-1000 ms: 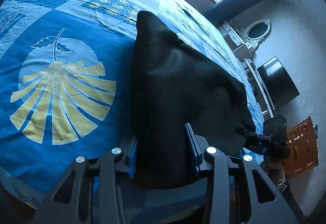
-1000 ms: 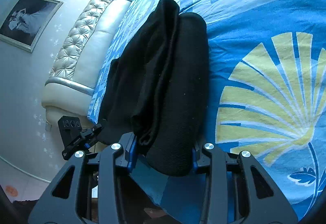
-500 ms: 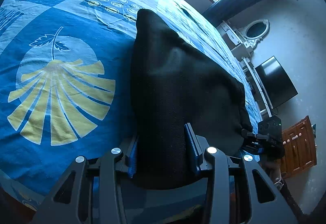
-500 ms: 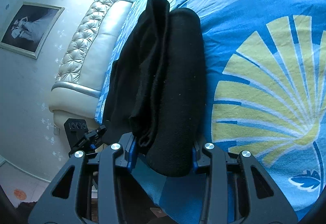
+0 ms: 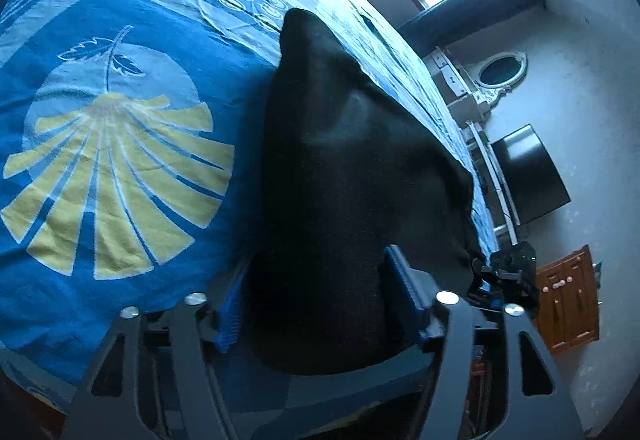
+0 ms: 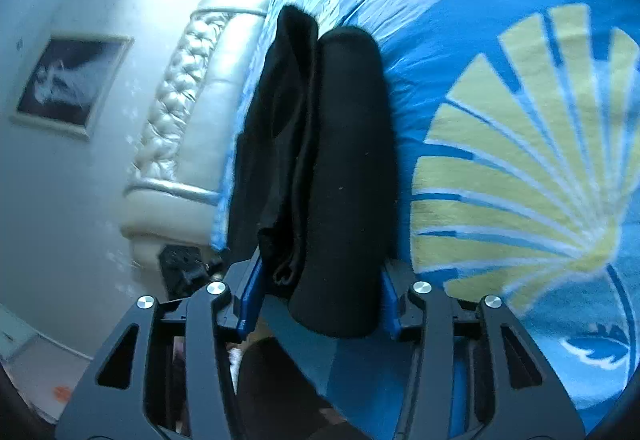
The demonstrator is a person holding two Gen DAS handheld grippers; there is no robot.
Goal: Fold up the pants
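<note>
- Black fabric fills both grips: left tool (image 5: 316, 304) and right tool (image 6: 318, 292) each clamp a thick folded end of the pants (image 5: 352, 168).
- To do it well: keep both ends level w/ even tension, lower together so layers stack square, no sag btwn.
- Tools point along the bundle, held low over the bed (image 5: 120, 144).
- Pants lie bunched lengthwise on the blue bedspread, near its edge.

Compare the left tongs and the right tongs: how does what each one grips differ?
The left tongs close on a broad, smooth stretch of the black fabric pants, while the right tongs close on a narrower, rolled bundle showing layered edges. Beside the left tongs the blue patterned bedsheet lies to the left; beside the right tongs, to the right. Both grip the same pants.
</note>
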